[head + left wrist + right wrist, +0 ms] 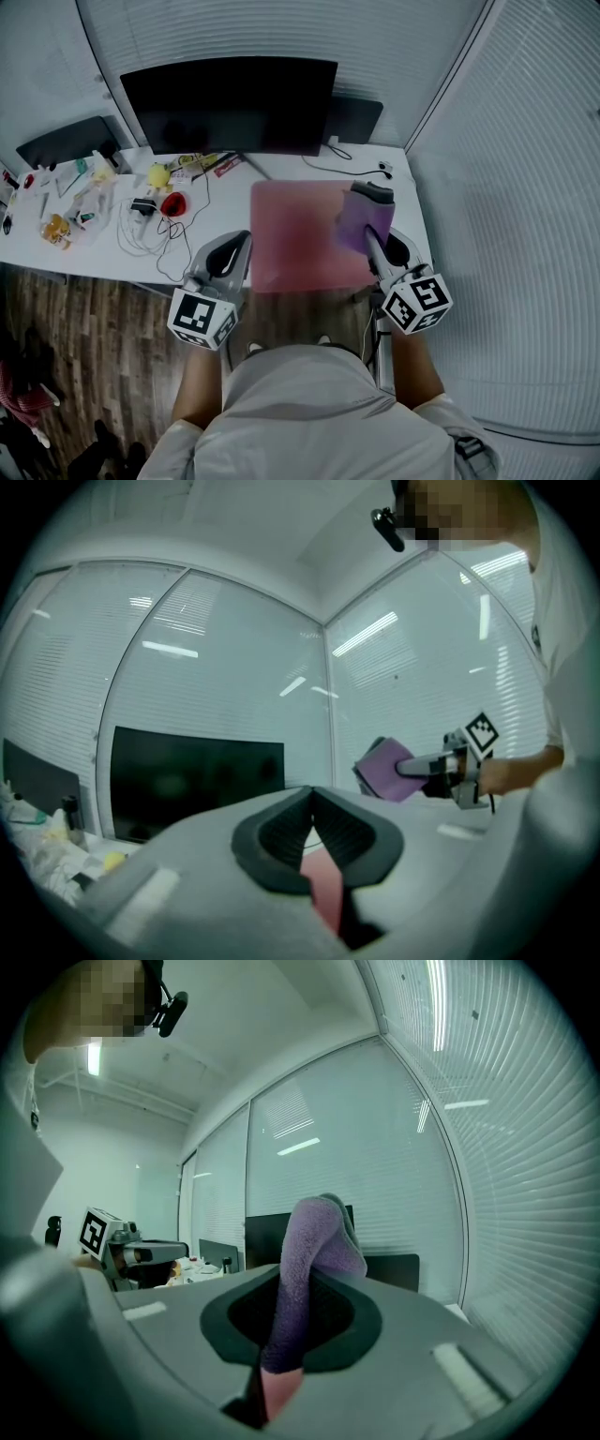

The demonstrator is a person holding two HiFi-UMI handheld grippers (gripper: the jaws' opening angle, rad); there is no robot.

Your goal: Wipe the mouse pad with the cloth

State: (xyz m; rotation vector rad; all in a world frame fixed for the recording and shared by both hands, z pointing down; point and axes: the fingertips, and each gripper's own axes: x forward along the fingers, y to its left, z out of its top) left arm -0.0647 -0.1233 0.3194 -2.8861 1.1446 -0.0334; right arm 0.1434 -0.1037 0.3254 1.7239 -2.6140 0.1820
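On the white desk (403, 187), before one wide black monitor (230, 103), lies a single pink rectangular mouse pad (295, 239), flat and close to the desk's right end. One purple fleecy cloth (359, 221) hangs over the pad's right edge, pinched in the right gripper (372, 199). That gripper's own view shows both jaws pressed onto the cloth, which rises between them and folds over at the top. Whether the cloth touches the pad cannot be told.

The left gripper (236, 246) sits at the pad's near left corner. Its two dark jaws meet at their tips with nothing between them, and a strip of the pink pad shows below them. Each of the two grippers carries one marker cube.

Left of the pad the desk holds clutter: one yellow toy (157, 175), one red object (172, 203) and a loose tangle of white cables (141, 236). Two smaller dark screens stand further off, one at the far left (66, 141) and one behind the monitor's right side (356, 117).
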